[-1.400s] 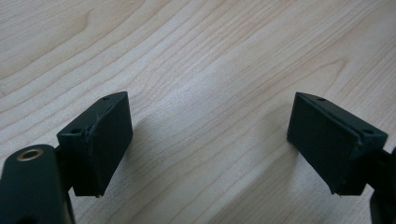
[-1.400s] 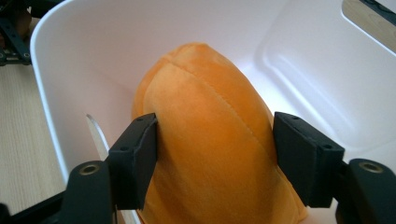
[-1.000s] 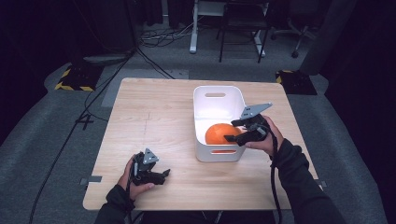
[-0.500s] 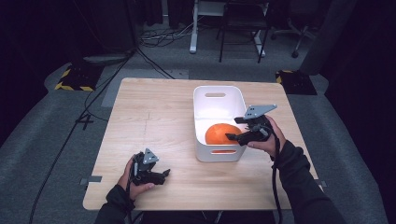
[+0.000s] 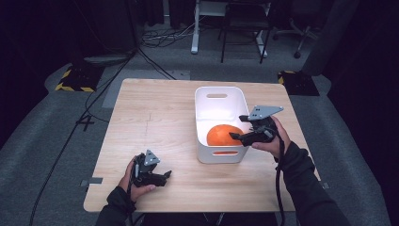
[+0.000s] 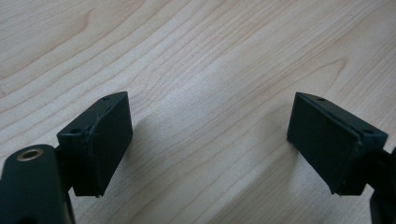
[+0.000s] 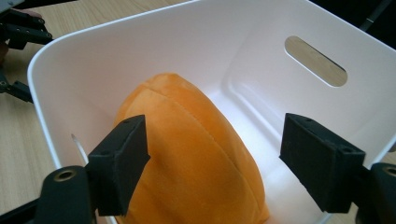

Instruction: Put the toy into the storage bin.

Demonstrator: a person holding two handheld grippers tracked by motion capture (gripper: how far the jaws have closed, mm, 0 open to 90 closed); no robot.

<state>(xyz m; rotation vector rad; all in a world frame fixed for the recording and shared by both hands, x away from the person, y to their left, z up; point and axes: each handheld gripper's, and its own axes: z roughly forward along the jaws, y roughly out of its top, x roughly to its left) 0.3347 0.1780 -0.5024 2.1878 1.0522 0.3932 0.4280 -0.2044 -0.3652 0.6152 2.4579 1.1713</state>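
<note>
We list, left to right: left gripper (image 5: 162,176), jaws spread, low over the bare table (image 5: 155,117) near its front edge; white bin (image 5: 207,101) holding an orange plush (image 5: 221,134); right gripper (image 5: 241,127), jaws spread above the plush, gripping nothing.

The plush (image 5: 224,135) lies in the bin (image 5: 207,94) on the table's (image 5: 155,113) right half.
</note>
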